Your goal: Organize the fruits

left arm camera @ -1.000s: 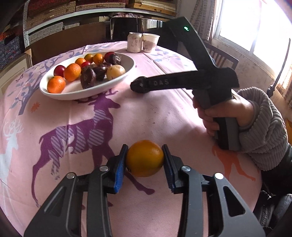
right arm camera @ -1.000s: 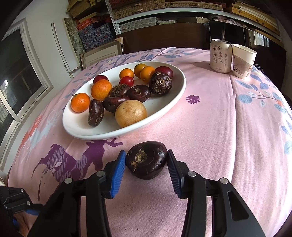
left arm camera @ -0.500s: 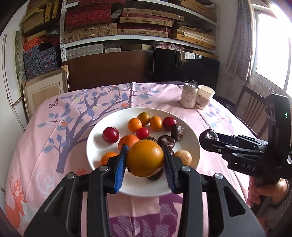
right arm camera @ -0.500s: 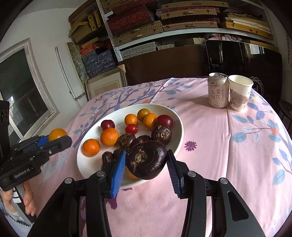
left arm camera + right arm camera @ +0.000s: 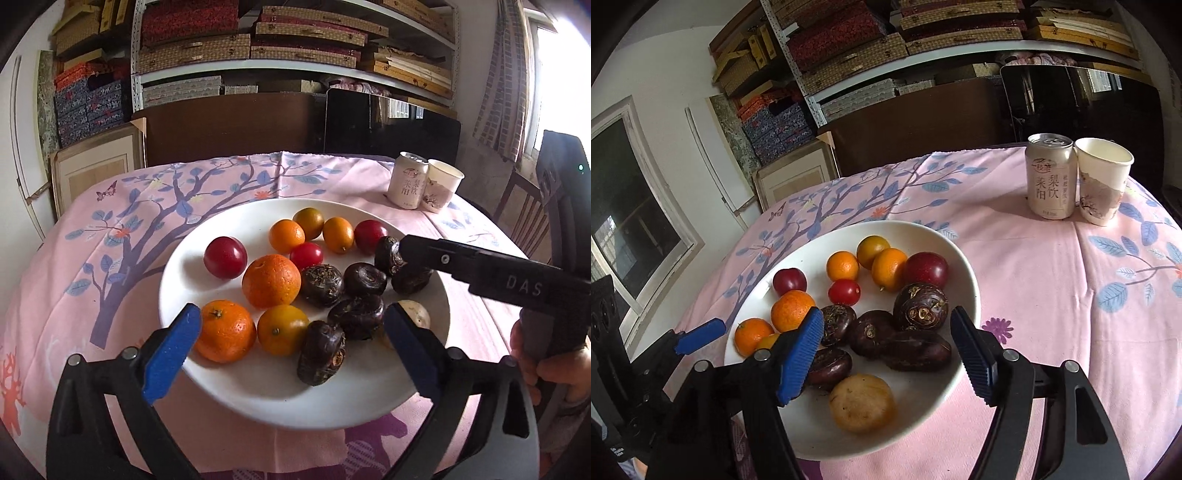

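White oval plate (image 5: 236,384), shallow, on pink printed tablecloth (image 5: 110,295), holding all fruit in view. Orange-skinned pieces: large orange (image 5: 271,281) near plate middle; mandarin (image 5: 225,331) and yellow-orange citrus (image 5: 283,329) side by side at near left rim, touching; three small kumquat-like fruits (image 5: 311,223) clustered at far side. Red pieces: plum (image 5: 225,257) at left, cherry tomato (image 5: 306,256) just behind large orange, second dark red plum (image 5: 370,236) at far right. Dark brown water chestnuts (image 5: 322,280), several, heaped in right half of plate, some touching; one elongated dark piece (image 5: 916,350) lying between right tongs' pads, not pressed. Pale tan round fruit (image 5: 862,403) at near edge, beside chestnut heap. Left gripper (image 5: 291,352): blue pads spread wide, jaws just opened, released, nothing clasped, poised over near rim with mandarin and citrus resting on plate between the pads. Right gripper (image 5: 886,350): jaws just opened, pads apart and clear of the chestnuts below, nothing grasped; seen from left wrist view as black arm marked DAS reaching over right side of plate, hand (image 5: 554,369) on its handle. Beverage can (image 5: 1051,176) and paper cup (image 5: 1102,181), upright, touching, well apart from plate at far right of table. Shelving (image 5: 295,48) behind, stacked with woven and patterned boxes.
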The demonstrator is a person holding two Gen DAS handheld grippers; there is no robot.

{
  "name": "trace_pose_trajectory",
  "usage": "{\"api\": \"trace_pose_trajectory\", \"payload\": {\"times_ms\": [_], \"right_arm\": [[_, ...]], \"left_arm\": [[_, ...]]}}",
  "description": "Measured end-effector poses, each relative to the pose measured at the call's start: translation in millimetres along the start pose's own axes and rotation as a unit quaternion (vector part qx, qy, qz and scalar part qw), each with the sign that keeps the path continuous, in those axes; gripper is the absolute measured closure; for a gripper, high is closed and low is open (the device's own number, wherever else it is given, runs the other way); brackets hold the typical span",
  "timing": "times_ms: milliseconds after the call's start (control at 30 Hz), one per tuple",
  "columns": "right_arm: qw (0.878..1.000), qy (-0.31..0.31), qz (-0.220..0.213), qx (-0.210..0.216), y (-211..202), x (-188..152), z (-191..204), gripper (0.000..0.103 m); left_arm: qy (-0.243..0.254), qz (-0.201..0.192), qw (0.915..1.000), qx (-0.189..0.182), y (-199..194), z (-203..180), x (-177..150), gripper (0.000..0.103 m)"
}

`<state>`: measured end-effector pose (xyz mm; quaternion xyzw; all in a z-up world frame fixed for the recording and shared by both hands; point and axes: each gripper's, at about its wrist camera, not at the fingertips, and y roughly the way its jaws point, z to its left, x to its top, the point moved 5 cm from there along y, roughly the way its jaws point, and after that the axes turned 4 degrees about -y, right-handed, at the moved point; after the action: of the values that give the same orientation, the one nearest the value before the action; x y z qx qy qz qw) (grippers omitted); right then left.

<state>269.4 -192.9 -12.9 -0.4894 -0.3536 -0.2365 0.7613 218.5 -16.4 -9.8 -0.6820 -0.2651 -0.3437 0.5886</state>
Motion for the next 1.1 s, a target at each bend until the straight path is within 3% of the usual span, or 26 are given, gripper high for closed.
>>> {"api": "trace_pose_trajectory", "payload": {"times_ms": [133, 300, 533, 767, 900, 1100], "right_arm": [[1.000, 0.004, -0.014, -0.020, -20, -13, -4, 0.017], [0.997, -0.036, -0.036, -0.060, -49, -32, 8, 0.004], [0.991, -0.081, -0.049, -0.098, -81, -60, 23, 0.004], [0.992, -0.049, -0.040, -0.108, -98, -78, 19, 0.004], [0.992, -0.035, -0.029, -0.121, -104, -91, 16, 0.004], [0.988, -0.056, -0.074, -0.123, -125, -95, 27, 0.004]], "left_arm": [[-0.020, -0.001, 0.9998, 0.009, -10, 4, -7, 0.005], [-0.046, -0.018, 0.9983, 0.032, -25, 8, -9, 0.005], [-0.074, -0.032, 0.9949, 0.062, -50, 15, -16, 0.005], [-0.103, -0.055, 0.9901, 0.077, -89, 27, -30, 0.005], [-0.102, -0.058, 0.9897, 0.082, -104, 24, -43, 0.005], [-0.048, -0.039, 0.9904, 0.123, -99, 6, -51, 0.005]]}}
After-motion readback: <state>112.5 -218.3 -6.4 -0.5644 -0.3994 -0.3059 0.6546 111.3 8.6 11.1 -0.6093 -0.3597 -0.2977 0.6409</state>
